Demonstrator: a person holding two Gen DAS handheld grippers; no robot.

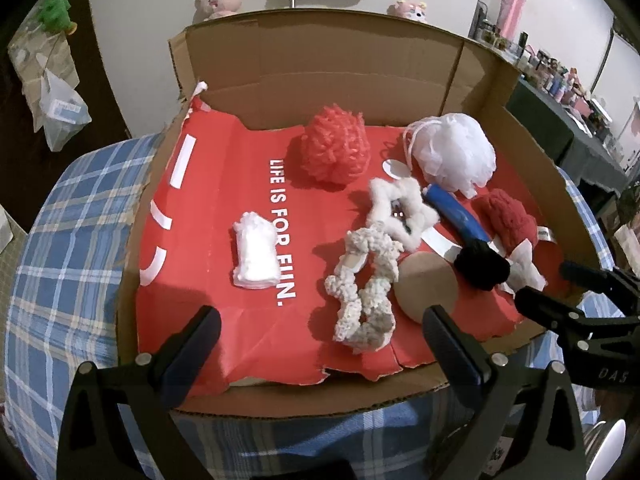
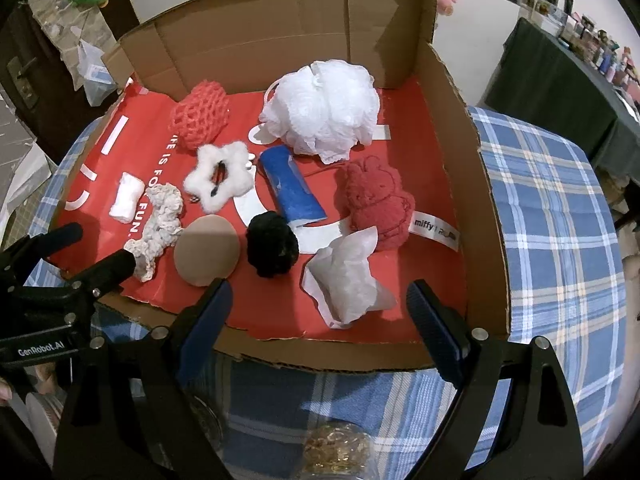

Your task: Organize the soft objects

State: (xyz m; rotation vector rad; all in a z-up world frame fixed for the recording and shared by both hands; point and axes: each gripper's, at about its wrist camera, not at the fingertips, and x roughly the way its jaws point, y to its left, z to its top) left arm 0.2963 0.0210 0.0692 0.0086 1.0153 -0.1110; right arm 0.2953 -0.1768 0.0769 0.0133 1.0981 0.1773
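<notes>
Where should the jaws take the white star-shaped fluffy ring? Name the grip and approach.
Grip one fluffy arm of the white star-shaped fluffy ring, one jaw through its open centre, one outside. Come straight down from above: it lies flat on the red liner, the blue tube close at its right.

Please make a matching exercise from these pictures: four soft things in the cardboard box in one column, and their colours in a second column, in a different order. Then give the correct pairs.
Things:
1. bath pouf
2. rabbit-shaped towel
3. pompom
4. round sponge pad

Colours:
A. black
B. tan
C. white
D. dark red

Pairs: 1-C, 2-D, 3-A, 4-B.

All four lie on the red liner inside the cardboard box. The pompom sits between the round sponge pad and the rabbit-shaped towel, and the bath pouf is farther back.
</notes>
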